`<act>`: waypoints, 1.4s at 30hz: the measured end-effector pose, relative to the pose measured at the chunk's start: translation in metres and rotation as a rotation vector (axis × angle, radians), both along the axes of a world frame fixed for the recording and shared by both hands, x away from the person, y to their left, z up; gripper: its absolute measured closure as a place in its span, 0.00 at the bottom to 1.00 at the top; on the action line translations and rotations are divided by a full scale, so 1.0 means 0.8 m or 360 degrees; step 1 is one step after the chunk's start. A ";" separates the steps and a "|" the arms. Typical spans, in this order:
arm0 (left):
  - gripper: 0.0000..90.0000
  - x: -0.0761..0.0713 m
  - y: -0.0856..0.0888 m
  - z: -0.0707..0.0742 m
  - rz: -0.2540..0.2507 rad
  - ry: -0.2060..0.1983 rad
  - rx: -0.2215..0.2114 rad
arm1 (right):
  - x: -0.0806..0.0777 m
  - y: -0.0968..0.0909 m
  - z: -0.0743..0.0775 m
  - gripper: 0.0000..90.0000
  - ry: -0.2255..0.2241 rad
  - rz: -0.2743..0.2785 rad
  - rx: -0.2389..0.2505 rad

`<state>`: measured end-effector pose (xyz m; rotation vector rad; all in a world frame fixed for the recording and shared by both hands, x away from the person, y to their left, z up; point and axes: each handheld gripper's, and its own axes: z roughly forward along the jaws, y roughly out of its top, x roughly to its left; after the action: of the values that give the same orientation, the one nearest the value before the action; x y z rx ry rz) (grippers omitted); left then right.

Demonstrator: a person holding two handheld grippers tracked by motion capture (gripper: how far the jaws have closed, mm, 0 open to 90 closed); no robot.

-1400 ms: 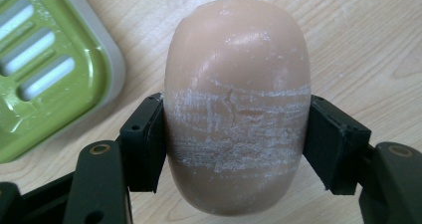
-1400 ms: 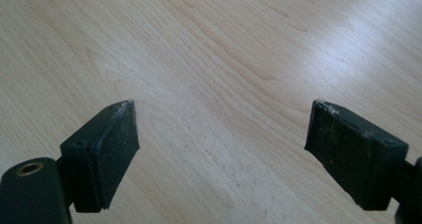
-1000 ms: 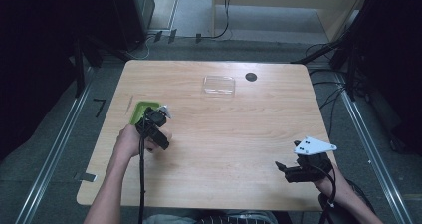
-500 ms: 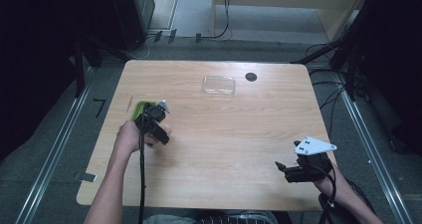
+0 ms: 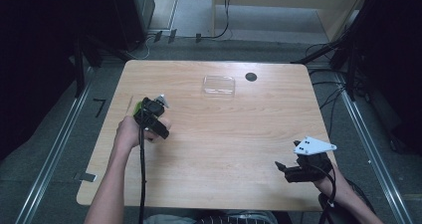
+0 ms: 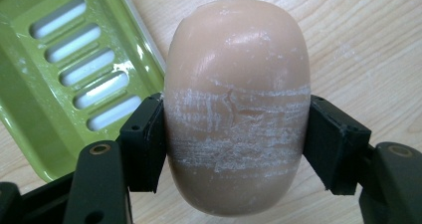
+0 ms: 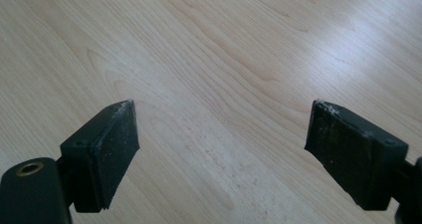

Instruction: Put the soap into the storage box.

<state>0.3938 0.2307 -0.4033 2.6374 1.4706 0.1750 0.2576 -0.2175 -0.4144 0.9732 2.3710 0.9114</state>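
A pale peach bar of soap [image 6: 234, 109] with white scuff marks sits crosswise between the black jaws of my left gripper [image 6: 231, 139], which is shut on it. Beneath it to the left lies a green slotted soap dish [image 6: 59, 74] on the wooden table. From above, the left gripper [image 5: 152, 115] hangs over the table's left part, covering most of the green dish [image 5: 135, 108]. My right gripper [image 5: 281, 169] rests near the front right corner. Its jaws stand open [image 7: 221, 149] over bare wood, with nothing between them.
A clear plastic lid [image 5: 219, 84] lies at the far middle of the table [image 5: 224, 144], with a small black disc [image 5: 251, 76] just right of it. Cables trail from both grippers toward the front edge.
The left gripper has edged slightly over the green dish with the soap, so less of the dish shows from above. The right gripper has stayed put.
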 end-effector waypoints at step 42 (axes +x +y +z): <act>0.38 0.032 0.033 0.009 0.0175 -0.0146 -0.0037 | 0.000 0.000 0.000 0.15 0.0000 0.0003 -0.0002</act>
<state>0.4198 0.2570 -0.3964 2.4959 1.5780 0.2835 0.2577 -0.2176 -0.4145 0.9707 2.3722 0.9107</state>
